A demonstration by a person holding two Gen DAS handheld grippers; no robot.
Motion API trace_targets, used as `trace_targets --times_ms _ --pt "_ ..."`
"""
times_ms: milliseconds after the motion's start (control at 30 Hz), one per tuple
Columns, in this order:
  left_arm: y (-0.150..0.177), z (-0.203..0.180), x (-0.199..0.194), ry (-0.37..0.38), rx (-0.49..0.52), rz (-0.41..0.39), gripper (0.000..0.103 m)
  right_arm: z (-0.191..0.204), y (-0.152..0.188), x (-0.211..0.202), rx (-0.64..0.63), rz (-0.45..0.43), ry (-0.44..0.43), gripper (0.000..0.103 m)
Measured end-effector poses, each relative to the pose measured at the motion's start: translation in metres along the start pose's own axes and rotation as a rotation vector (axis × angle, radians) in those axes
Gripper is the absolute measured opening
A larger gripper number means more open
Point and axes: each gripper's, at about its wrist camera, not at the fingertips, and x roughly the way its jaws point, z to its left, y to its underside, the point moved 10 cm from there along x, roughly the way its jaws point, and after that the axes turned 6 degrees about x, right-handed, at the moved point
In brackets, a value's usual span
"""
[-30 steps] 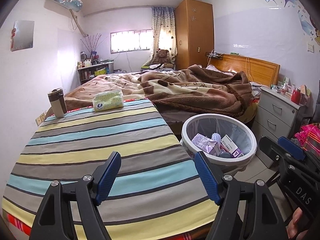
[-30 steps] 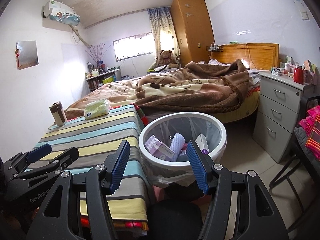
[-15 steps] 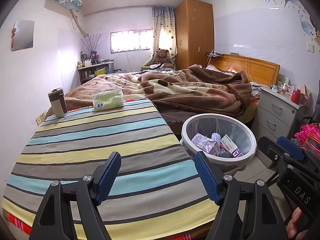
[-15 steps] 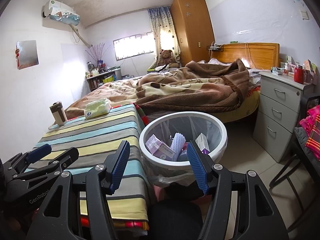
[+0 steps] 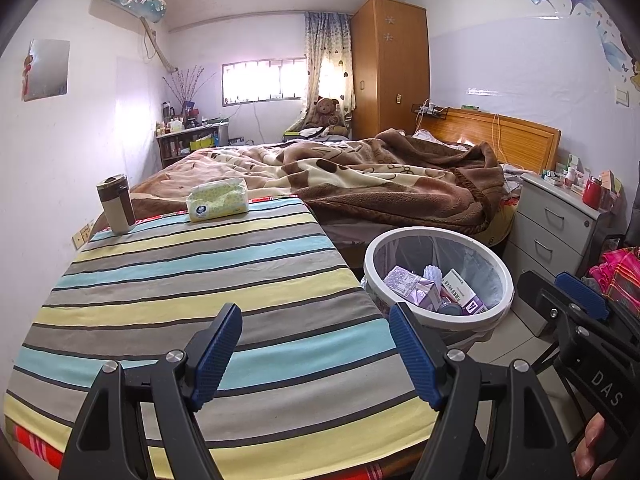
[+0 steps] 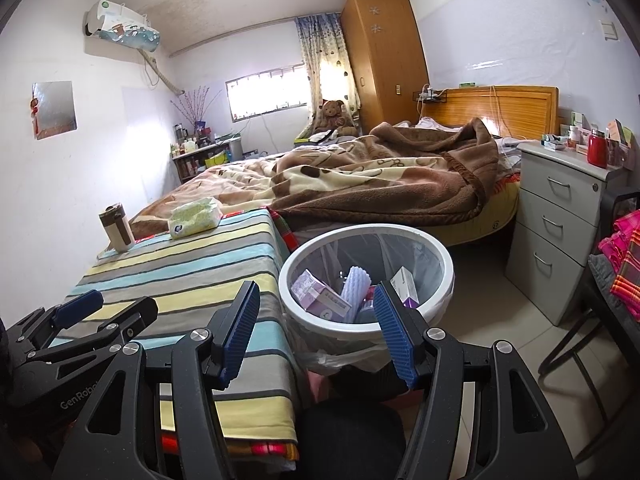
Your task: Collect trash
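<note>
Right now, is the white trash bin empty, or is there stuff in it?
Not empty. The trash bin holds a purple box, a white box and a ribbed lavender piece; well below the rim.

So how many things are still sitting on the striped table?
2: a brown and cream tumbler at the far left corner, and a green tissue pack just right of it along the far edge. Nothing else shows on the cloth.

Left gripper point(image 5: 316, 350) and right gripper point(image 6: 316, 328) gape, empty.
</note>
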Motion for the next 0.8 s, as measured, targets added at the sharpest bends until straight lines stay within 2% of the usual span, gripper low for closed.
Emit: trace_targets --times_ms 800 --pt "-0.0001 0.0004 -0.0004 0.001 -0.003 -0.002 0.076 0.0037 -0.0011 -0.0026 -0.004 0.000 -0.001 0.061"
